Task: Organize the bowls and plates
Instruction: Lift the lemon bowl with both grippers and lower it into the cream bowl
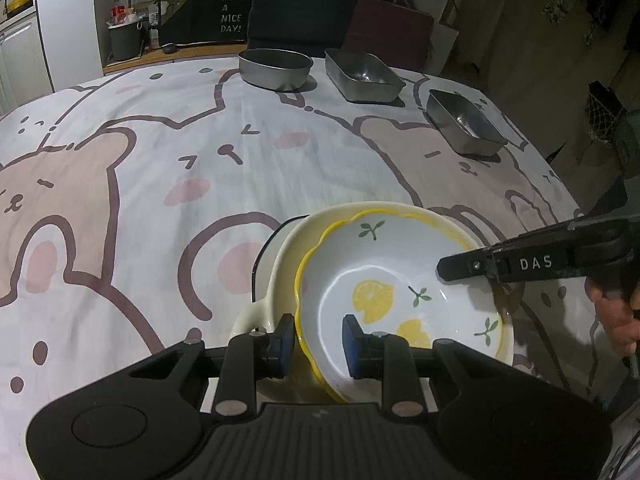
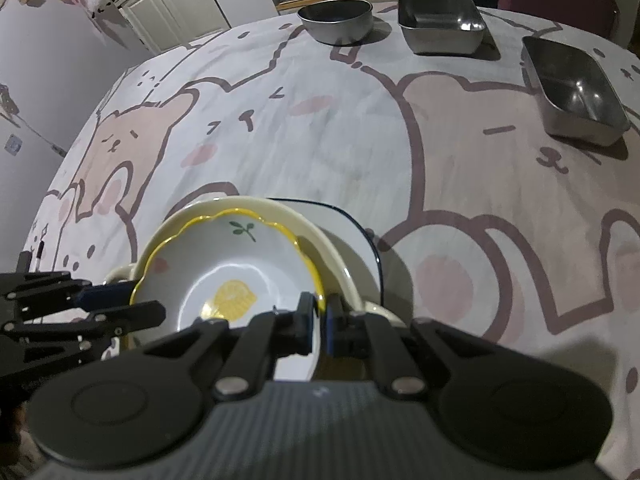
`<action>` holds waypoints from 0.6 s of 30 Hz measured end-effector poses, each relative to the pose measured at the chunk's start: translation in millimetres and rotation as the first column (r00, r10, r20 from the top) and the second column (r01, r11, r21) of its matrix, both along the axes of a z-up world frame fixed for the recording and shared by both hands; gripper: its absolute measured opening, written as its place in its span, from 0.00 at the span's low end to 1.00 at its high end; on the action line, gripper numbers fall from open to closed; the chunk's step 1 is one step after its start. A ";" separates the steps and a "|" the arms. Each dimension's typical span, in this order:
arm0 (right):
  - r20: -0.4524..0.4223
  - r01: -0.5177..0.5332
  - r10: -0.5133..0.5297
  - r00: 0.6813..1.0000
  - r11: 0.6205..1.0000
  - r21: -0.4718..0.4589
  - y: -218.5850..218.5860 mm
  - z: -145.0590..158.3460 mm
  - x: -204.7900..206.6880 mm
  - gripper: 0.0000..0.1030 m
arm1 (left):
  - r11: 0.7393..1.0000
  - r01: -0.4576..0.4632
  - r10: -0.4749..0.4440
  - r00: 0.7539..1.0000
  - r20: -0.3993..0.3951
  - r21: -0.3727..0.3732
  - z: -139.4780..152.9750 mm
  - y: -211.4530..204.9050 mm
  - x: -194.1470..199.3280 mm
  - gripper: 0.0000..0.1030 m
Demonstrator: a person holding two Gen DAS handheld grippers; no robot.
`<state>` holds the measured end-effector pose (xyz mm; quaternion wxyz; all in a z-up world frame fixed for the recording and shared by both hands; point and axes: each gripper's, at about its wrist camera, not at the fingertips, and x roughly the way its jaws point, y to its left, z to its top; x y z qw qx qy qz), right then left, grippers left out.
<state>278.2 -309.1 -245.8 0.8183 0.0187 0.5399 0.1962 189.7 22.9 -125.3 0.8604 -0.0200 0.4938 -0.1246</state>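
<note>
A white lemon-print bowl (image 1: 380, 264) (image 2: 224, 264) with a yellow scalloped rim lies tilted inside a cream bowl (image 1: 288, 248) (image 2: 280, 208) that has a side handle. The cream bowl rests on a white plate with a dark blue rim (image 1: 264, 268) (image 2: 360, 240). My left gripper (image 1: 319, 344) (image 2: 136, 304) straddles the lemon bowl's near-left rim, one pad outside and one inside, shut on it. My right gripper (image 2: 319, 320) (image 1: 452, 270) pinches the opposite rim between nearly touching pads.
At the far edge of the bear-print tablecloth (image 1: 160, 152) stand a round steel pan (image 1: 276, 68) (image 2: 336, 20) and two rectangular steel trays (image 1: 362, 76) (image 1: 464, 124). Chairs stand behind them. A person's hand (image 1: 612, 312) shows at the right.
</note>
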 end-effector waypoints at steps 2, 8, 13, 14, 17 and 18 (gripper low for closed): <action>-0.002 -0.003 0.003 1.000 1.000 0.002 -1.1 -1.8 0.2 0.07 | 1.000 -0.003 0.003 1.000 -0.001 -0.003 0.6 0.2 0.9 0.27; -0.012 -0.007 0.007 1.000 1.000 -0.012 1.7 -2.6 1.2 0.08 | 1.000 -0.006 0.006 1.000 -0.003 -0.007 0.6 0.6 1.7 0.27; -0.021 -0.016 0.016 1.000 0.999 -0.043 7.8 -1.7 2.5 0.10 | 1.000 -0.005 0.005 1.000 -0.005 -0.008 0.6 0.6 2.2 0.27; -0.024 -0.018 0.017 1.000 0.999 -0.048 8.5 -1.5 2.9 0.10 | 1.000 -0.005 0.005 1.000 -0.005 -0.008 0.6 0.6 2.2 0.27; -0.027 -0.024 0.022 0.999 0.998 -0.059 9.1 -0.9 2.9 0.10 | 1.000 -0.006 0.006 1.000 -0.005 -0.009 0.8 0.6 2.3 0.27; -0.026 -0.025 0.024 0.999 0.998 -0.063 9.2 -0.4 2.5 0.10 | 1.000 -0.006 0.005 1.000 -0.006 -0.009 0.5 0.8 2.5 0.27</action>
